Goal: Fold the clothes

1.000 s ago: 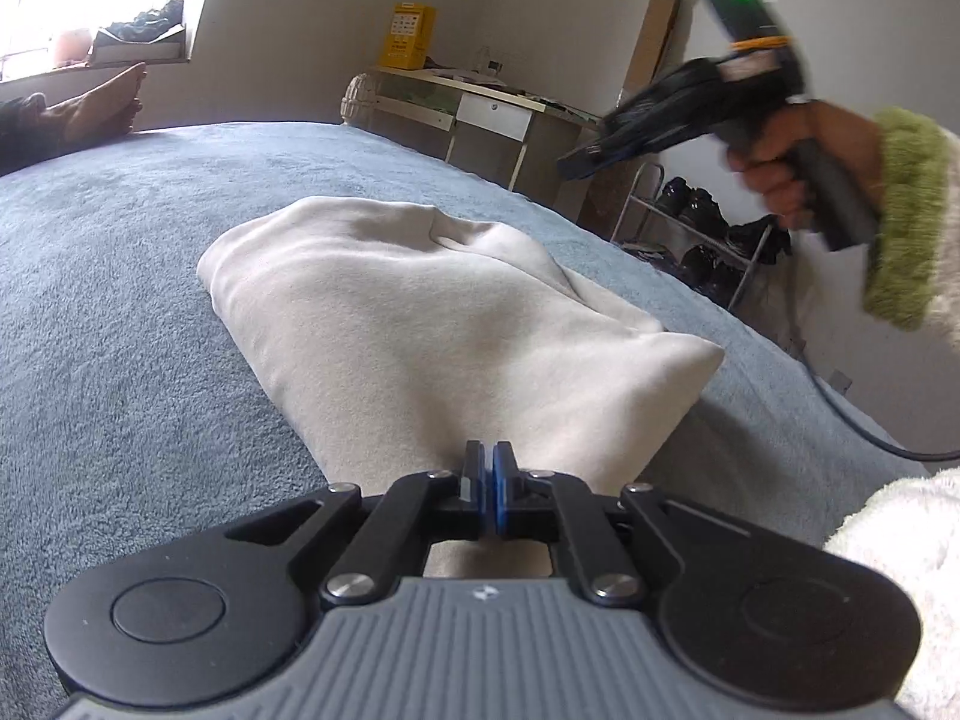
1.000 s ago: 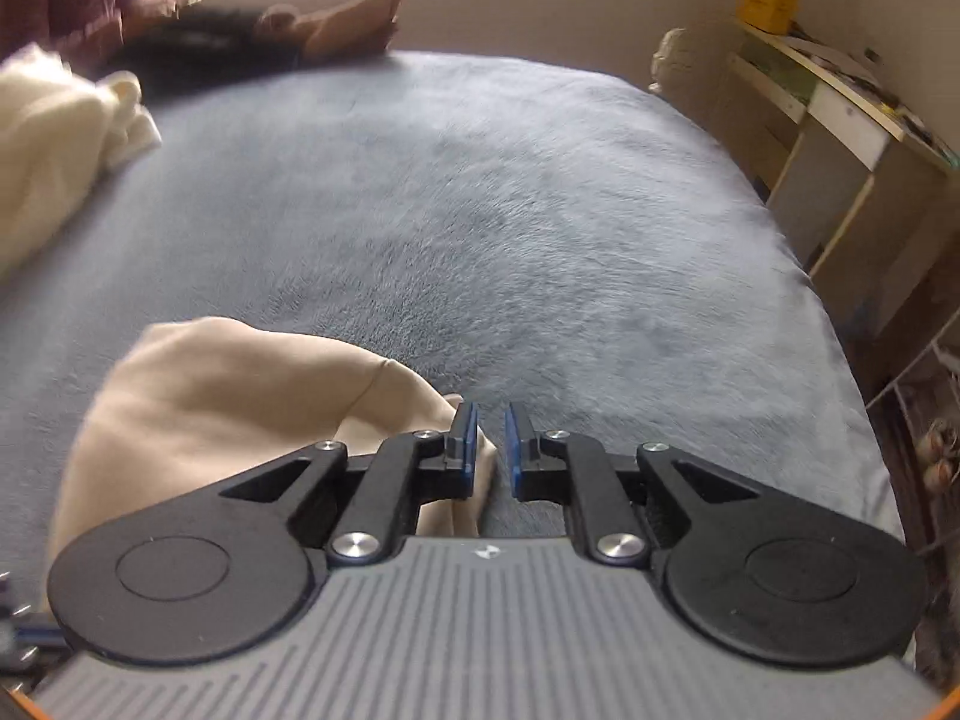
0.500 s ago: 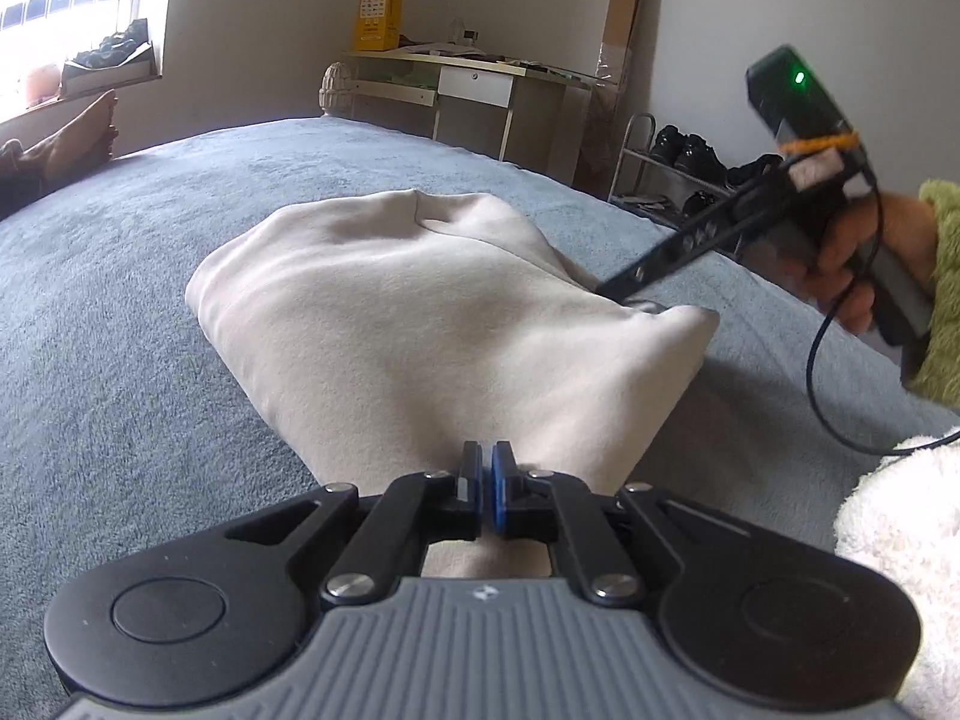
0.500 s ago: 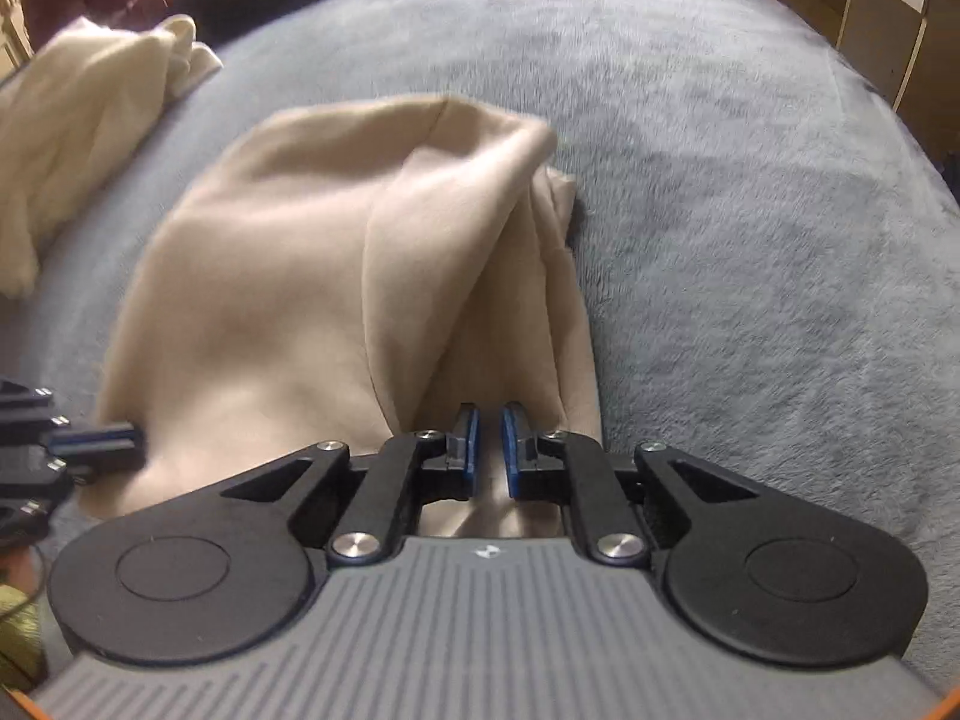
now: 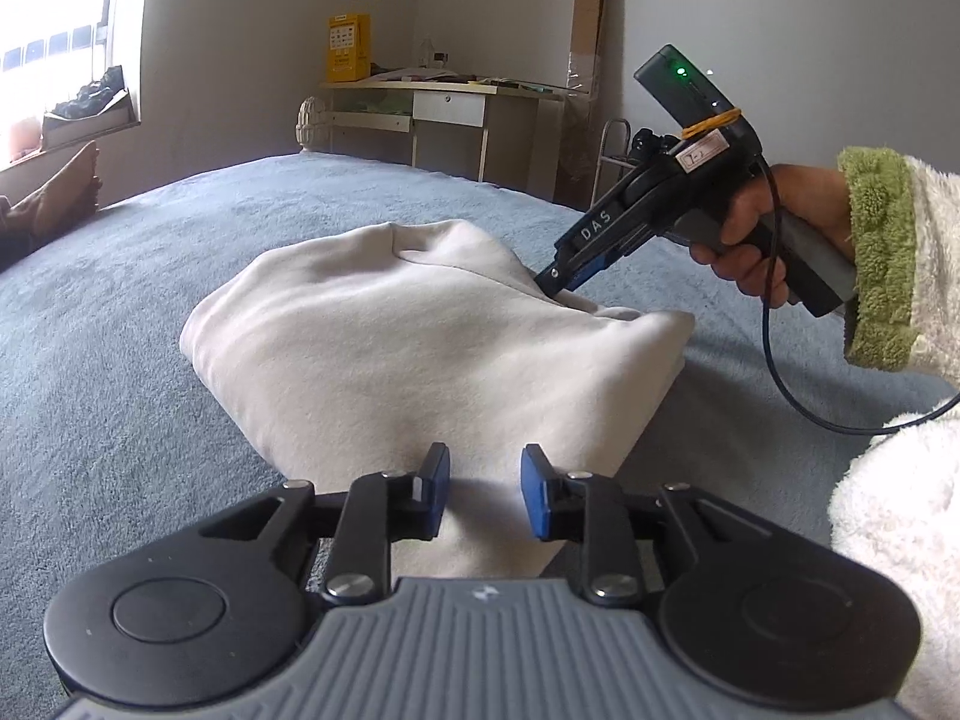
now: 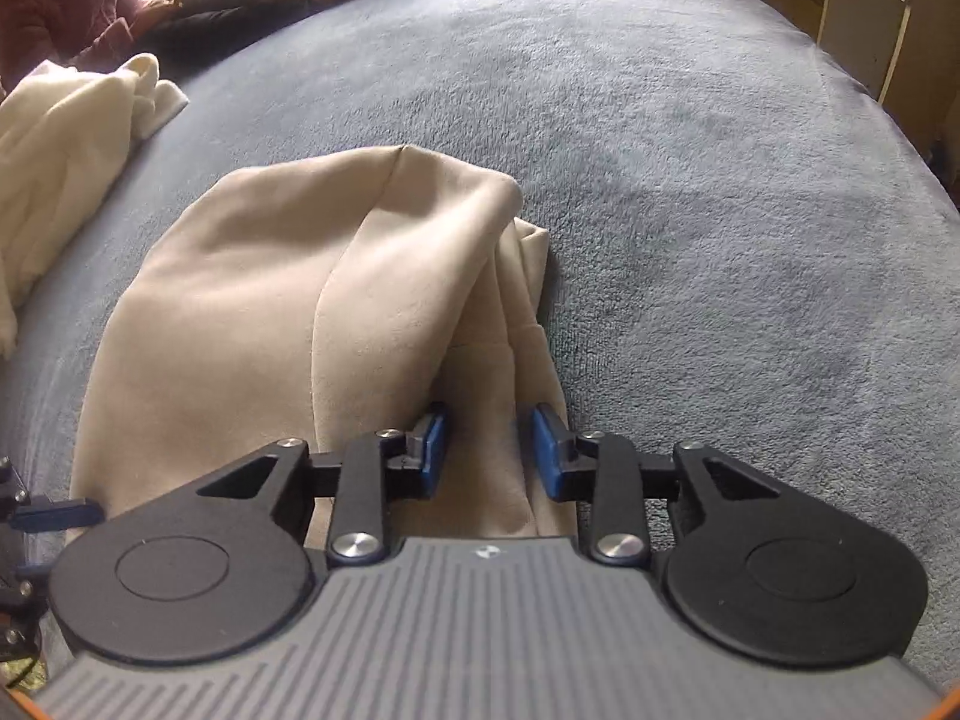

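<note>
A folded beige garment (image 5: 420, 348) lies on the blue-grey bed (image 5: 120, 330); its near edge sits between the jaws of the left gripper (image 5: 485, 489), which are opening, pads clear of the cloth; the right gripper (image 6: 489, 447) straddles a fold at the garment's right edge, jaws also opening and not pressing it; the right hand (image 5: 750, 240), in a fleecy sleeve (image 5: 888, 264), tilts that gripper steeply down.

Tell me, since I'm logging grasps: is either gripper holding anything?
Nothing is held. Both sets of jaws are opening, each astride an edge of the folded beige garment, no longer pinching it.
</note>
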Tool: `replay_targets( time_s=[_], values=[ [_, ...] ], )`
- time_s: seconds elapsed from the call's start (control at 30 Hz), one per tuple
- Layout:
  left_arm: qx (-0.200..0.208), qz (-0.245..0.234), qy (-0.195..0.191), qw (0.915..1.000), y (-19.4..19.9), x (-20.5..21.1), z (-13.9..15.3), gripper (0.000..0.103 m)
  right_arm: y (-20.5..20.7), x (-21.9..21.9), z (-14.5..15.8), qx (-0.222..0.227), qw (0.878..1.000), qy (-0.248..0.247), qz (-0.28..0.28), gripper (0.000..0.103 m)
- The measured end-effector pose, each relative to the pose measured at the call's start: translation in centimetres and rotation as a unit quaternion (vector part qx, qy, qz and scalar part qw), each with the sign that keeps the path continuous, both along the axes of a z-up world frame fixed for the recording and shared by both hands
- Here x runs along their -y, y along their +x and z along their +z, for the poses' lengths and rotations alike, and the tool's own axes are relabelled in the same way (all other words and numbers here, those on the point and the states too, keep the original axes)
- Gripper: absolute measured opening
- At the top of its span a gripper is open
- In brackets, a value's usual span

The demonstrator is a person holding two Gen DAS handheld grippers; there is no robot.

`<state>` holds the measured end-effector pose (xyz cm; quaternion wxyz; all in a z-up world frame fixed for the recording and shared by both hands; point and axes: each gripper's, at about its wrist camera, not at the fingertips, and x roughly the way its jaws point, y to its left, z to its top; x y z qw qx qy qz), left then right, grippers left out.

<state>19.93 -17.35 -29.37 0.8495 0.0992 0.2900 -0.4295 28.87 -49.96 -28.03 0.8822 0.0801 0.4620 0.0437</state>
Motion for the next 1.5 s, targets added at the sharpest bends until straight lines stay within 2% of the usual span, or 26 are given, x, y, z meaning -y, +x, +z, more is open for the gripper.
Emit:
replay_targets(
  time_s=[0.1, 0.17, 0.27, 0.47, 0.53, 0.7, 0.87, 1.0, 1.07, 1.13, 1.27, 1.5],
  values=[
    [0.000, 0.003, -0.003, 1.0000, 0.2, 0.1, -0.2, 0.028, 0.2, 0.4, -0.1, 0.002, 1.000, 0.002, -0.010, 0.038],
    [0.005, 0.005, -0.003, 1.0000, 0.2, 0.2, -0.2, 0.029, 0.3, 0.5, -0.4, 0.000, 1.000, 0.011, -0.011, 0.038],
    [0.013, 0.007, -0.003, 0.9999, 0.1, 0.4, -0.4, 0.029, 0.1, -0.1, -0.1, 0.009, 1.000, -0.003, -0.004, 0.028],
    [0.018, 0.012, -0.003, 0.9998, 0.0, 0.5, -0.7, 0.029, -0.6, -2.4, 0.4, 0.029, 0.996, -0.076, 0.021, 0.024],
    [0.020, 0.013, -0.002, 0.9997, -0.1, 0.6, -0.7, 0.029, -0.7, -2.6, 0.2, 0.032, 0.996, -0.077, 0.021, 0.014],
    [0.028, 0.016, -0.001, 0.9995, -0.4, 0.6, -0.8, 0.029, -1.4, -2.9, 0.8, 0.052, 0.995, -0.086, 0.008, 0.009],
    [0.027, 0.017, -0.002, 0.9995, -0.4, 0.6, -0.9, 0.029, -2.0, -3.4, 1.0, 0.058, 0.995, -0.084, 0.006, 0.009],
    [0.032, 0.018, -0.004, 0.9993, -0.5, 0.6, -1.0, 0.029, -1.5, -3.1, 0.4, 0.045, 0.996, -0.071, 0.001, 0.012],
    [0.035, 0.019, -0.003, 0.9992, -0.5, 0.7, -1.1, 0.029, -1.3, -2.7, -0.1, 0.045, 0.997, -0.057, -0.011, 0.009],
    [0.037, 0.020, -0.003, 0.9991, -0.5, 0.8, -1.1, 0.029, -1.6, -2.5, -0.1, 0.058, 0.997, -0.047, -0.025, 0.002],
    [0.036, 0.021, -0.003, 0.9991, -0.2, 1.1, -1.1, 0.029, -2.0, -2.5, 0.3, 0.079, 0.995, -0.052, -0.037, 0.001],
    [0.033, 0.021, -0.004, 0.9992, 0.3, 1.9, -1.2, 0.029, -1.6, -2.0, 0.5, 0.086, 0.994, -0.051, -0.040, 0.001]
  ],
)
